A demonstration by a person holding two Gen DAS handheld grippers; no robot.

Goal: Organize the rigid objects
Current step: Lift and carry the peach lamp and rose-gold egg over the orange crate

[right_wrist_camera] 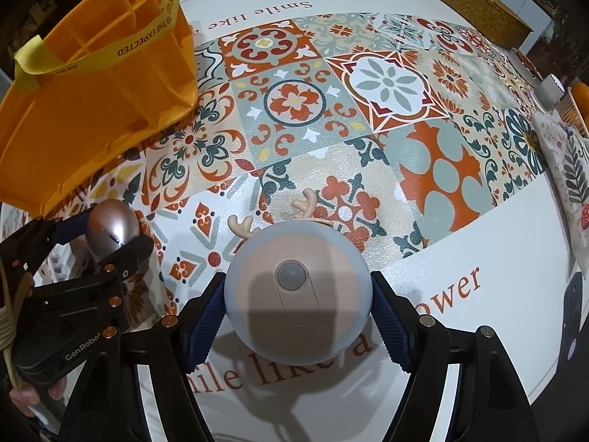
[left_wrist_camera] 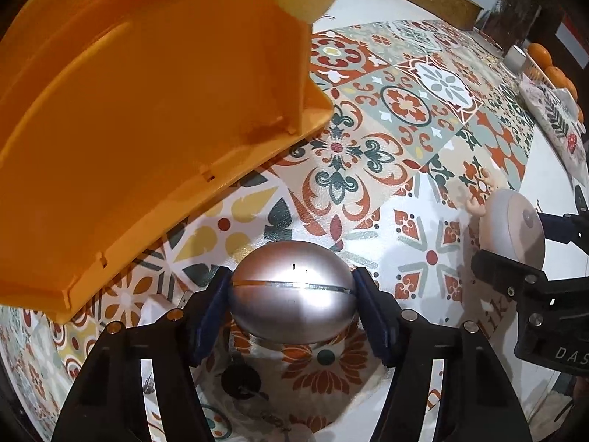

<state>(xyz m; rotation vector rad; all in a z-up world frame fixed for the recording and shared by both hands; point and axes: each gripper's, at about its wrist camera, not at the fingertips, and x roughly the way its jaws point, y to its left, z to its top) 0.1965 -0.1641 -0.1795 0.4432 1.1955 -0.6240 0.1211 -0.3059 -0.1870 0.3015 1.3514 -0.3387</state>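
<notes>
Left gripper (left_wrist_camera: pixel 292 294) clamps the egg (left_wrist_camera: pixel 292 294); right gripper (right_wrist_camera: pixel 298 316) clamps the reindeer toy (right_wrist_camera: pixel 298 294). Neither is yet in the bin (right_wrist_camera: pixel 92 110) (far-left corner of the table (right_wrist_camera: pixel 497 258)); both placements remain.

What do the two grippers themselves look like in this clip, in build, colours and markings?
Both are matte black plastic frames with open cut-outs and round copper-coloured fasteners. Each finger carries a dark blue ribbed pad. The left gripper bears white "GenRobo" lettering on its body; the right gripper shows white letters "DAS". Neither view shows a cable or sleeve.
</notes>
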